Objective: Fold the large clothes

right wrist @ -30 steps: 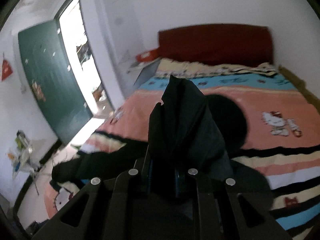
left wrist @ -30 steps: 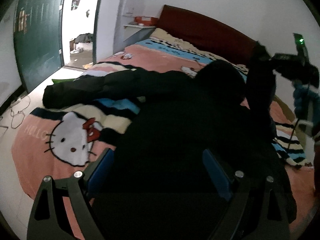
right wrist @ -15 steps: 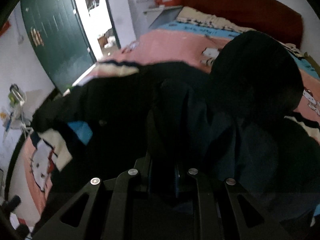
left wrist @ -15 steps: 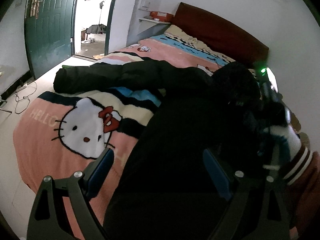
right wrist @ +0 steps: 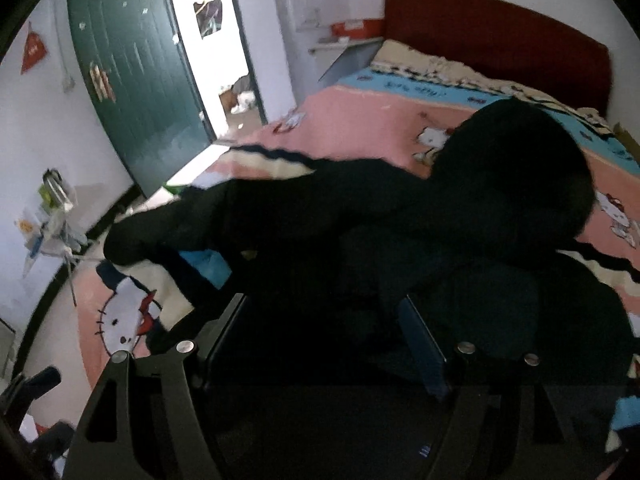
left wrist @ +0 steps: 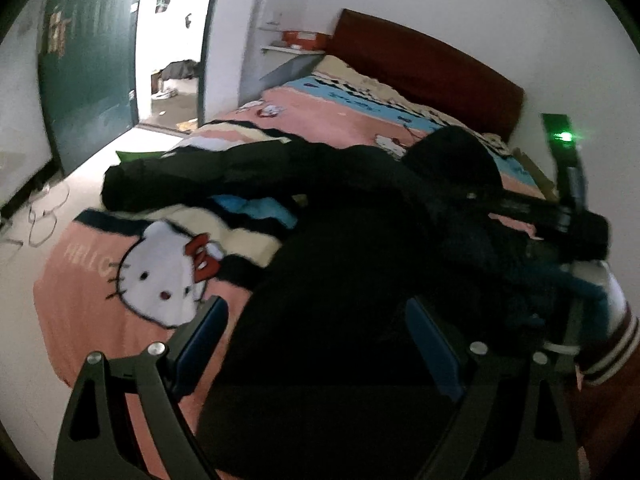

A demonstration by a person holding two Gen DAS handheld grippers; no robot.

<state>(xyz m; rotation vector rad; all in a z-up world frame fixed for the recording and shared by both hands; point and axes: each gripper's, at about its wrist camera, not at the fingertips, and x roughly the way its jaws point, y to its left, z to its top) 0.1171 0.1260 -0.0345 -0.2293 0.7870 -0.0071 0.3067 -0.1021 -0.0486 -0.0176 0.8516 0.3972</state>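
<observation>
A large black hooded jacket [left wrist: 340,248] lies spread on the bed, its left sleeve [left wrist: 192,176] stretched toward the door and its hood [left wrist: 452,156] toward the headboard. My left gripper [left wrist: 316,328] is open and empty, low over the jacket's body. My right gripper [right wrist: 324,328] is open over the jacket [right wrist: 360,216], with dark cloth lying between its fingers. The right gripper also shows in the left wrist view [left wrist: 560,224] at the right, over the jacket's right side.
A pink Hello Kitty blanket [left wrist: 120,280] covers the bed. The red headboard [left wrist: 432,64] stands at the far end. A green door [left wrist: 84,64] and an open doorway are at the left. A cable lies on the floor [left wrist: 44,216].
My right gripper lowered the lifted sleeve across the jacket's body and opened, letting it go. My left gripper stayed open over the jacket.
</observation>
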